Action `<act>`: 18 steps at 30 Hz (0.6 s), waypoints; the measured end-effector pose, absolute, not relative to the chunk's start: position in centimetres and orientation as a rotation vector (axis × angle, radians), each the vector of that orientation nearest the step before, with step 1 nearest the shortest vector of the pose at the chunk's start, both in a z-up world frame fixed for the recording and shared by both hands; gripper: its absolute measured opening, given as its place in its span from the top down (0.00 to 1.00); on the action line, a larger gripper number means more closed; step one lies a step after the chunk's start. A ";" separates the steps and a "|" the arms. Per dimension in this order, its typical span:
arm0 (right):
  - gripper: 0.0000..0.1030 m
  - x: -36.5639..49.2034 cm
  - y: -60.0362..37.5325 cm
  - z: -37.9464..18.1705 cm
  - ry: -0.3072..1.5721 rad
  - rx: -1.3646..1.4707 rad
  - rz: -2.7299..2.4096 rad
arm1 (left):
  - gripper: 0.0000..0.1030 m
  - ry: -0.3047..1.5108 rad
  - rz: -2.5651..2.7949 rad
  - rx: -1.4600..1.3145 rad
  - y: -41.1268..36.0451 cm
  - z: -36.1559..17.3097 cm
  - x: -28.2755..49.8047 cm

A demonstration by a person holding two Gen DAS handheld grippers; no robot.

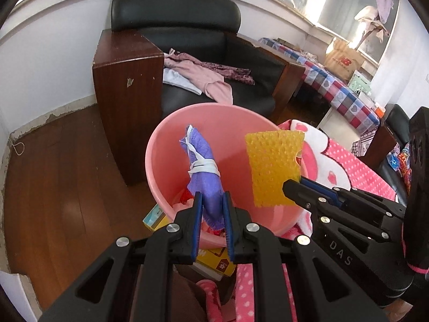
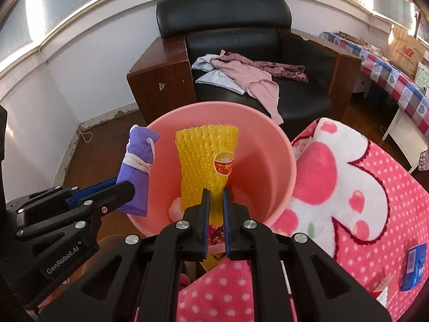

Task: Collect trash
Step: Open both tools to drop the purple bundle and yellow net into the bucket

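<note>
Two pieces of trash are held over the open mouth of the pink bucket [image 2: 268, 145]. The purple foam sleeve [image 1: 202, 171], bound with a white band, is clamped between the fingers of the left gripper [image 1: 212, 197] above the bucket's left side. The yellow foam net [image 2: 205, 158], marked with a red round sticker, is pinched by the right gripper [image 2: 214, 194], its fingers closed tight on the net's lower end. A pink dotted blanket [image 2: 348, 187] lies just beside the bucket.
</note>
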State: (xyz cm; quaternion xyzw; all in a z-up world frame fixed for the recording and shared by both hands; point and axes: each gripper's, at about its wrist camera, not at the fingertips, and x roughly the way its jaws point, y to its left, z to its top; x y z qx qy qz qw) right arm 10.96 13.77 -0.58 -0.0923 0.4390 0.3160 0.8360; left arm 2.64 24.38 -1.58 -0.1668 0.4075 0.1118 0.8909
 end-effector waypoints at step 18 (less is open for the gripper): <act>0.71 12.3 13.4 -1.8 0.997 -0.140 0.653 | 0.74 0.867 0.274 -0.391 25.6 -2.8 3.0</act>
